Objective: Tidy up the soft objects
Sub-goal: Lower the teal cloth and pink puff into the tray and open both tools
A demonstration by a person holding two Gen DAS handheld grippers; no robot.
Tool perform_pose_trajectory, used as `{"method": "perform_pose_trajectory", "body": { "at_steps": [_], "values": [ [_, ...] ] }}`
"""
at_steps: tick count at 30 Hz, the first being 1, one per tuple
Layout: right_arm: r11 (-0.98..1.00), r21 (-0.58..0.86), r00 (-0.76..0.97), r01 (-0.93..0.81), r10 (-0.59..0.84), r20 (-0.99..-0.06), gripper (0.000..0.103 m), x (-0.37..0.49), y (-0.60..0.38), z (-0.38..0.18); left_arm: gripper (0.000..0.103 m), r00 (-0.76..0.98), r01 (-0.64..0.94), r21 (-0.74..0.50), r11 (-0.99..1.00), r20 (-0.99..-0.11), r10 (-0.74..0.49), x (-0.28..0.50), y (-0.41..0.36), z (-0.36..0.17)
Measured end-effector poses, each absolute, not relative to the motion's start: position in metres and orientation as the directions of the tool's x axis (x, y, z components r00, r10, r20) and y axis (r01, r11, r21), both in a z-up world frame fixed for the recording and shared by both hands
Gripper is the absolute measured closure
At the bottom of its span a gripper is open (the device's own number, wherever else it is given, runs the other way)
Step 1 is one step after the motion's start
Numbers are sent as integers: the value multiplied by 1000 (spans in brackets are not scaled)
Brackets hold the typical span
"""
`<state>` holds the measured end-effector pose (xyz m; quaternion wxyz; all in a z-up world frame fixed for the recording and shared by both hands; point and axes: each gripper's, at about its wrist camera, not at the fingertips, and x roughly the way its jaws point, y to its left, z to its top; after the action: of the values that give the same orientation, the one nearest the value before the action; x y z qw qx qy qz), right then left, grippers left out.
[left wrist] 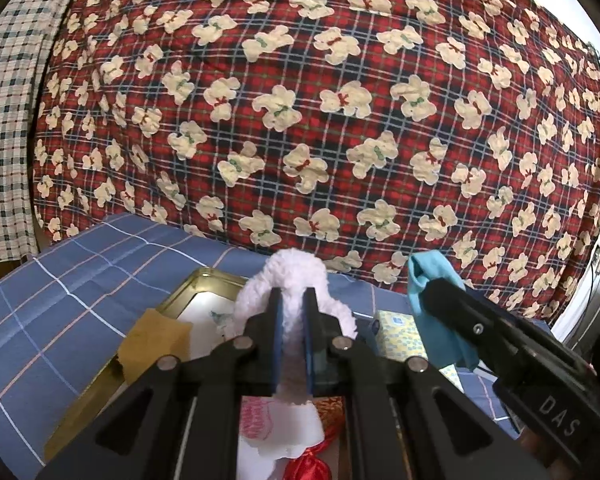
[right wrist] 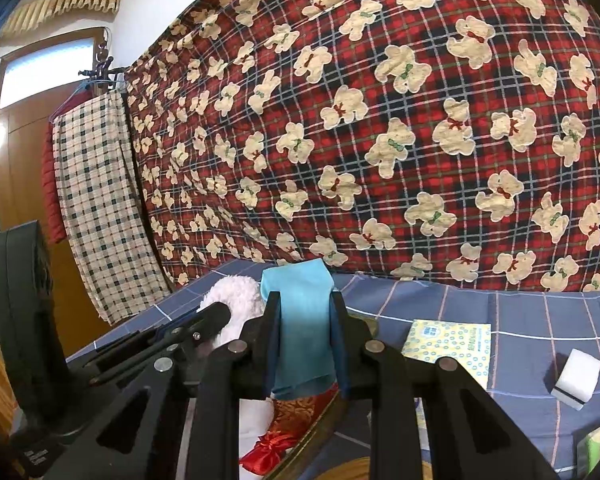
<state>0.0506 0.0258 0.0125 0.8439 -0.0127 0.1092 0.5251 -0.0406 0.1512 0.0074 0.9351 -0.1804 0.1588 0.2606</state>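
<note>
The left gripper (left wrist: 292, 344) is clamped on a fluffy white cloth (left wrist: 296, 280) and the right gripper (right wrist: 305, 344) on a teal cloth (right wrist: 300, 320), both above the gold-rimmed tray (left wrist: 196, 284) near the bed's front edge. Dangling ends could snag the rim or slip free.

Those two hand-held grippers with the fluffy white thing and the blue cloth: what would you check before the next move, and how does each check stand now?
1. Left hand-held gripper shut on the fluffy white cloth: ok.
2. Right hand-held gripper shut on the blue cloth: ok.
3. The two cloths apart, not tangled: ok, a gap shows between them.
4. Gold-rimmed tray beneath the left hand-held gripper: ok, in view.
5. Room left in the tray: cannot tell; a red satin pouch and other fabrics already lie there, and the grippers hide much of it.
6. Tissue pack clear of the way: ok, it lies off to the side on the blue sheet.
</note>
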Motion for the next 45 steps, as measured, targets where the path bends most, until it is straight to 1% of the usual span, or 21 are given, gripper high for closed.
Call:
{"method": "perform_pose_trajectory", "body": {
  "at_steps": [19, 27, 32, 38, 45],
  "values": [
    [405, 58, 384, -912, 897, -220, 78, 31, 43, 6, 97, 784, -583, -230, 779, -413, 464, -60, 166, 2],
    [390, 46, 370, -920, 899, -233, 78, 28, 47, 4, 97, 781, -576, -222, 786, -434, 450, -68, 169, 3],
    [369, 28, 350, -929, 901, -257, 78, 23, 53, -1, 97, 764, -592, -204, 780, -450, 462, -74, 172, 2],
    [338, -30, 331, -941, 895, -299, 78, 10, 66, -12, 97, 743, -605, -184, 775, -482, 465, -81, 175, -5],
    [313, -44, 310, -949, 893, -327, 78, 4, 70, -20, 97, 724, -614, -167, 771, -509, 466, -86, 178, -12]
  ]
}}
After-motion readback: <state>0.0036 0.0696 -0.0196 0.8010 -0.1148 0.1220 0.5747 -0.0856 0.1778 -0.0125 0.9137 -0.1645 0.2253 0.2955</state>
